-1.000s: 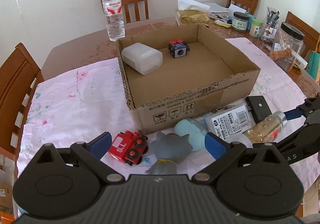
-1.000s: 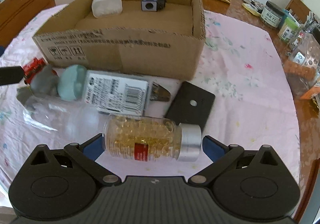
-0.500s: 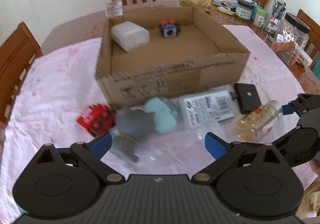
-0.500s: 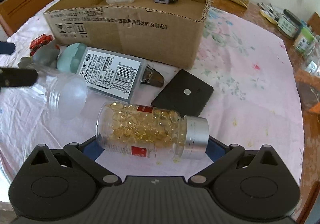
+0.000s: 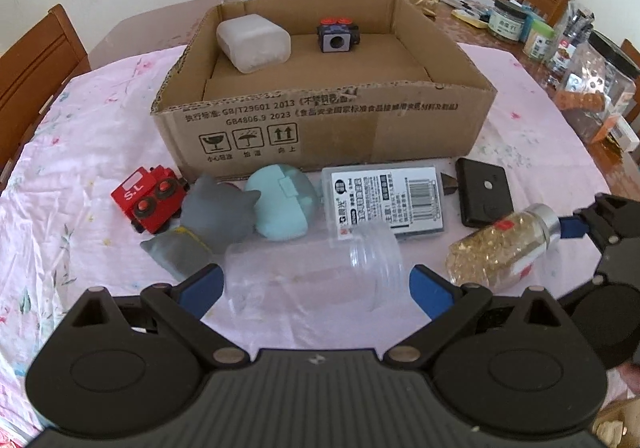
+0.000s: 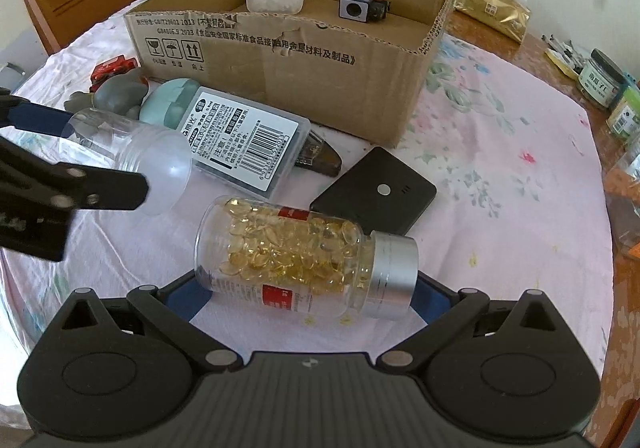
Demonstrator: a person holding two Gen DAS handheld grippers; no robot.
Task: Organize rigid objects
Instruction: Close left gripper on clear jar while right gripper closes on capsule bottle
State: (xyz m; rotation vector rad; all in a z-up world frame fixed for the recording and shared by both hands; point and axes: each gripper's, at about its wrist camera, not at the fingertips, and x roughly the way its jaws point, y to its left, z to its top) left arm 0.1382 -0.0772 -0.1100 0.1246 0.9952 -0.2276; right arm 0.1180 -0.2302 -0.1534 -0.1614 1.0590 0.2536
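Our left wrist cam sits low behind the left claw (image 5: 314, 282), close over the bench's near edge, facing the cardboard box (image 5: 320, 128) head-on. Our right wrist cam rides behind the right claw (image 6: 308, 294), equally near, angled toward the box's right near corner. Both share the box, capsule bottle (image 6: 296, 256), clear jar (image 5: 312, 272), and each other's claw.

Lying on its side between blue fingertips: capsule bottle (image 6: 296, 256), clear, silver-capped, full of golden softgels. Beside it, an empty clear jar (image 5: 312, 272), also tipped over. Behind both, open cardboard box (image 5: 320, 128), holding white container (image 5: 253, 42) and dark cube (image 5: 338, 34).
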